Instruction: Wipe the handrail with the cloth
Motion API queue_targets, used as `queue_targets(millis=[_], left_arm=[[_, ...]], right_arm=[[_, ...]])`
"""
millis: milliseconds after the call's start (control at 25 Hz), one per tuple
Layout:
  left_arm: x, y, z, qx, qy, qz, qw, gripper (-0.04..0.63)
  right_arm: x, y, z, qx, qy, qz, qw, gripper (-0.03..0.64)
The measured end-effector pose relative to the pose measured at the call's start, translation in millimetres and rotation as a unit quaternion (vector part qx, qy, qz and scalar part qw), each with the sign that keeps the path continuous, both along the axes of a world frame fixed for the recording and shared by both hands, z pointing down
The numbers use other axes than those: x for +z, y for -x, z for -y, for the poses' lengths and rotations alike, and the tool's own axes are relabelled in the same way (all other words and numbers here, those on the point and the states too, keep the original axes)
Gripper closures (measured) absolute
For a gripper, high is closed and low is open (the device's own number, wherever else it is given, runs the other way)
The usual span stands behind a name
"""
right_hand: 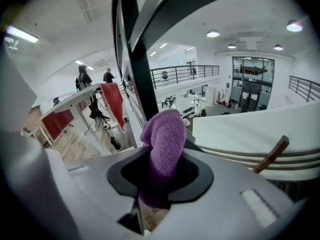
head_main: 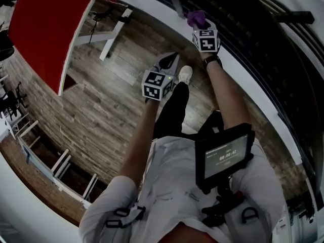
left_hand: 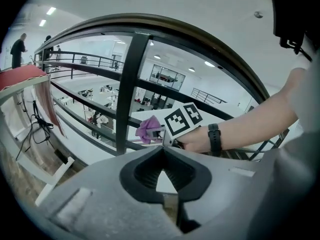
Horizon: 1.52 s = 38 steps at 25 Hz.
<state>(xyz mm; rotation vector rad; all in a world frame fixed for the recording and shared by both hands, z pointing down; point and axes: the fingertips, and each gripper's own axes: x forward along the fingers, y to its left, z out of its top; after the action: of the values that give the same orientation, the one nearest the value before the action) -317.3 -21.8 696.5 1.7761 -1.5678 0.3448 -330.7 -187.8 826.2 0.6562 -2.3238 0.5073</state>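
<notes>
My right gripper (head_main: 200,25) is shut on a purple cloth (head_main: 196,18) and holds it up against the dark railing, by an upright post (head_main: 177,4). In the right gripper view the cloth (right_hand: 164,141) bulges out between the jaws, just in front of that post (right_hand: 140,79). The left gripper view shows the curved dark handrail (left_hand: 150,23) arching overhead, with the cloth (left_hand: 148,128) and the right gripper (left_hand: 158,133) lower down by the rail bars. My left gripper (head_main: 170,61) hangs lower over the floor, apart from the railing, jaws shut and empty.
A red-topped desk (head_main: 45,29) with white legs and dangling cables stands at the left on the wooden floor (head_main: 101,100). A shoe (head_main: 185,75) is near the white ledge (head_main: 253,90) under the railing. Beyond the rail lies an open atrium; two people (right_hand: 82,76) stand far off.
</notes>
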Motion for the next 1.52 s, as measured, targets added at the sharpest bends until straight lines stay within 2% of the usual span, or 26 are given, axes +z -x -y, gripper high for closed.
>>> queue_targets(millis=[200,400,680,1160,1520], left_arm=[[6.9,-43.4,17.1,0.042,-0.005,-0.006,0.9991,0.595],[-3.2,-130.2,36.0,0.097,-0.010,-0.021,0.9950,0.595],[7.8,-228.1,38.4,0.165,0.007,-0.038,0.9856,0.595],[9.9,-397.8,41.0,0.280,0.010,-0.051,0.9585,0.595],[26.3,-532.9,37.0,0.337,0.016,-0.080,0.9380,0.595]], right_arm=[[5.8,-70.8,-6.6,0.013,-0.005,-0.009,1.000,0.518],[-12.0,-166.8,-11.5,0.054,-0.011,-0.012,0.998,0.517],[-9.8,-289.5,-28.4,0.121,0.003,-0.024,0.992,0.518],[-2.9,-512.4,-53.3,0.259,0.012,-0.054,0.964,0.517],[-1.3,-701.1,-66.8,0.356,0.013,-0.080,0.931,0.518]])
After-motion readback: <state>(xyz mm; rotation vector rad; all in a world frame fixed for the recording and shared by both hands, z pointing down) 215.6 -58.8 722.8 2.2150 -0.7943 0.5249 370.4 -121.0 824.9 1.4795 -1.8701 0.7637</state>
